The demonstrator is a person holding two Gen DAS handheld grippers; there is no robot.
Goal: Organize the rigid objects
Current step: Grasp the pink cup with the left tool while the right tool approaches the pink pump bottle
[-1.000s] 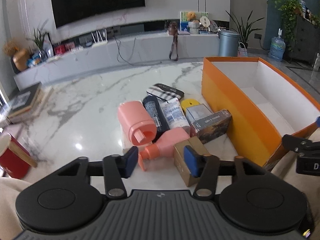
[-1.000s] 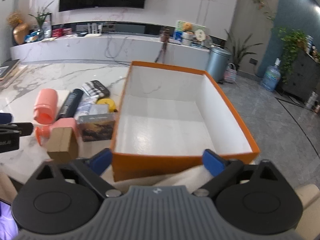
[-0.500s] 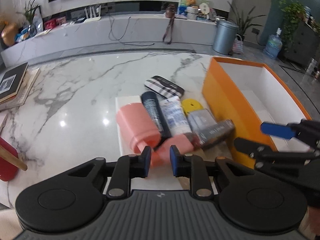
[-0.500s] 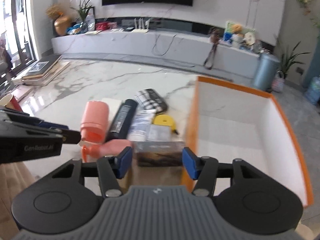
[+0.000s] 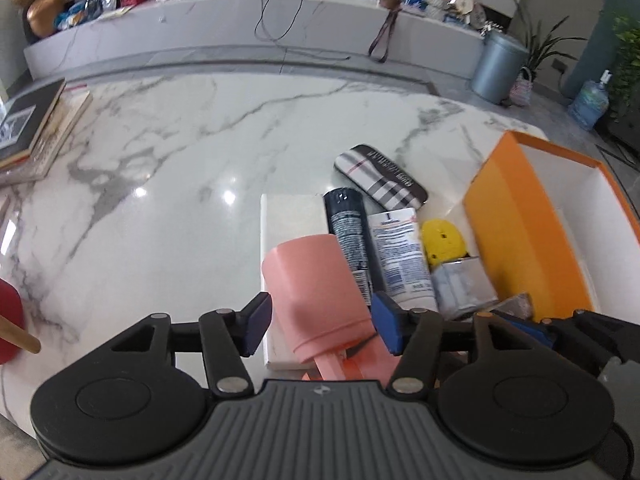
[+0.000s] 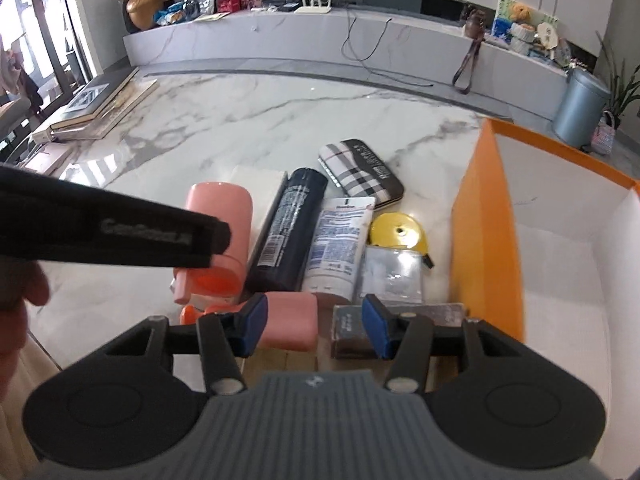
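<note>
Since the left tongs are opening around that smooth pink plastic pump bottle — stiff, probably light, slippery — I'd pinch mid-body, while the right tongs hover part-spread, empty.

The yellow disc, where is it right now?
In the right wrist view the yellow disc lies on the table between the white tube and the orange box, just behind a silver packet.
</note>
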